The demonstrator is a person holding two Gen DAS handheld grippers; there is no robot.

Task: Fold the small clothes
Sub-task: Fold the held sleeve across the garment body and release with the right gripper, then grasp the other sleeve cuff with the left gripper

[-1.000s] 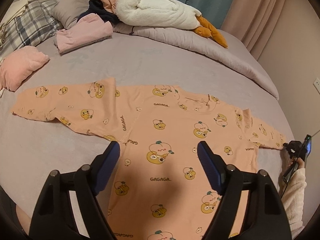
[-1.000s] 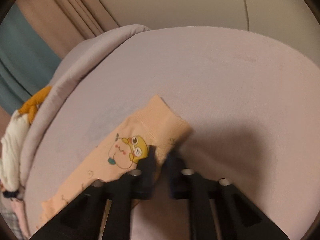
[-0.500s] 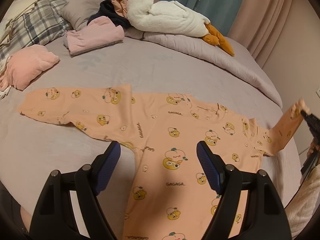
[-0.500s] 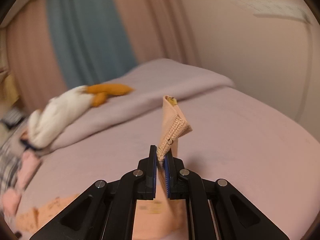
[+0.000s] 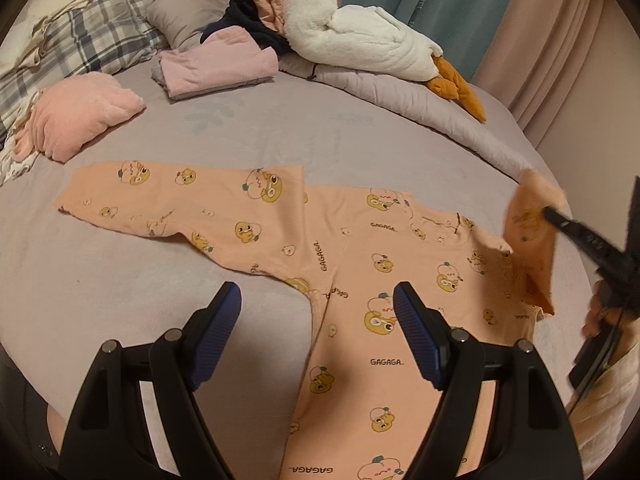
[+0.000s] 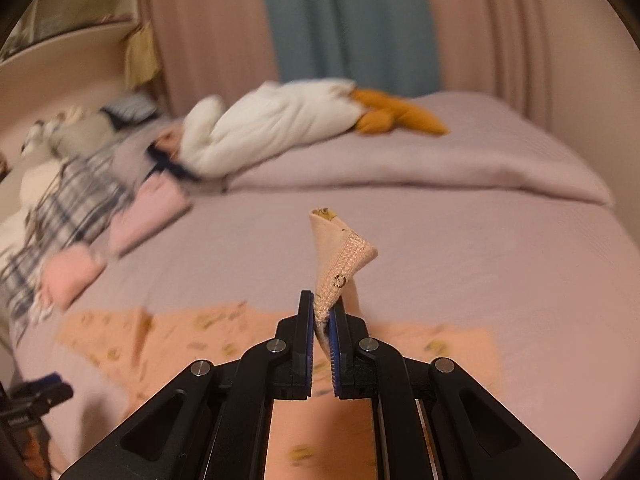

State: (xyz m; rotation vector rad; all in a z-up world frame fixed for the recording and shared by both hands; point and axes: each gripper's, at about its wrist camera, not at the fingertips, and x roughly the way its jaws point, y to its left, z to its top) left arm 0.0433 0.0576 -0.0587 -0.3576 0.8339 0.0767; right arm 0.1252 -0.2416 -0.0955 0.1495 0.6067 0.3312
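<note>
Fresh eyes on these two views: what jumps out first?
The peach cartoon-print top spread flat across the lilac bed, one sleeve cuff pinched up off it by the right gripper. Behind it, a white plush goose lies on the rolled duvet, while the left gripper hovers open above the top.

A lilac-covered bed (image 5: 280, 128) fills the frame; pink and teal curtains (image 6: 320, 20) hang behind, and perhaps a shelf sits upper left.

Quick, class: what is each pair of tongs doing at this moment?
Left tongs: open, holding nothing, above the peach top.
Right tongs: closed on the sleeve cuff, lifted off the bed.
</note>
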